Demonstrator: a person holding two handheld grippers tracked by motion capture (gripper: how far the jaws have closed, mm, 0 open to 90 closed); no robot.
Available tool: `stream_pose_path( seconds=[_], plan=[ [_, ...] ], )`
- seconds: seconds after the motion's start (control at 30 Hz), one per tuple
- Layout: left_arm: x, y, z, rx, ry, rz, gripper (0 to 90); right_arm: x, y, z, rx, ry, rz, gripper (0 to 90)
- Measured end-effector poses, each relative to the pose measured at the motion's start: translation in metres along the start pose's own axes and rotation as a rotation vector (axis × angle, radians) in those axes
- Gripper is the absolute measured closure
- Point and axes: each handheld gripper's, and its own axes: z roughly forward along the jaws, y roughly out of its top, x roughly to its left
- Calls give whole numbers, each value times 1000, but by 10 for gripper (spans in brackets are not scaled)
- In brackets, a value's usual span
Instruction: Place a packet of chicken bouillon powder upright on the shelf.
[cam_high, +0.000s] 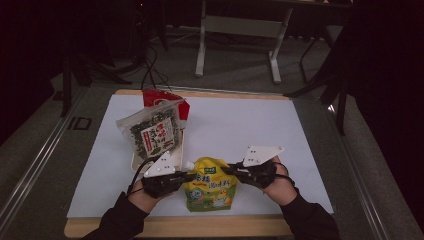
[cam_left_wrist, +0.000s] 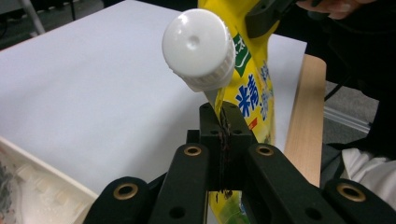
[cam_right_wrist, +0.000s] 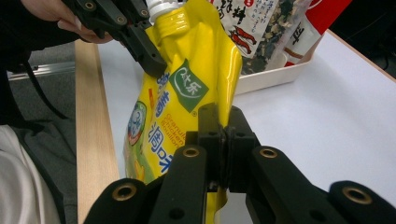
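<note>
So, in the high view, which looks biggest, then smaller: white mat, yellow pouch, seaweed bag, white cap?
1. white mat
2. seaweed bag and yellow pouch: they look about alike, so I leave them unranked
3. white cap, clearly the smallest

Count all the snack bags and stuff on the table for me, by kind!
Yellow pouch with white cap: 1
Seaweed bag: 1
Red bag: 1
White tray: 1
Grippers, left and right: 2
Total: 6
</note>
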Motion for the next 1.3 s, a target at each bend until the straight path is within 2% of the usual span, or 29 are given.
stream_pose_path(
  seconds=[0.13,0.2,0.37,0.67,0.83,0.9,1.0,1.07,1.1,1.2,1.3],
  plan=[
    [-1,1,-1,0,-10,15,900,-1,0,-1,3,3,5,855],
    [-2,1,-2,-4,-15,30,900,-3,0,-2,8,-6,12,791],
    [-2,1,-3,-5,-25,36,900,-6,0,-7,-11,-17,36,643],
    [-2,1,-3,-6,-27,47,900,-14,-4,-15,-19,-48,72,480],
    [-4,1,-4,-12,-34,59,900,-15,-7,-13,-6,-15,76,430],
    [-4,1,-4,-13,-36,60,900,-14,-8,-9,6,15,83,422],
    [-4,1,-3,-14,-36,60,900,-13,-9,-3,20,46,80,464],
    [-5,1,-3,-13,-40,58,900,-12,-9,0,32,64,61,529],
    [-5,1,-4,-13,-40,60,900,-10,-9,1,38,57,44,581],
    [-5,1,-4,-11,-41,58,900,-8,-8,3,55,93,22,757],
    [-5,2,-5,-9,-51,61,900,-5,-6,3,71,123,-4,878]
  ],
)
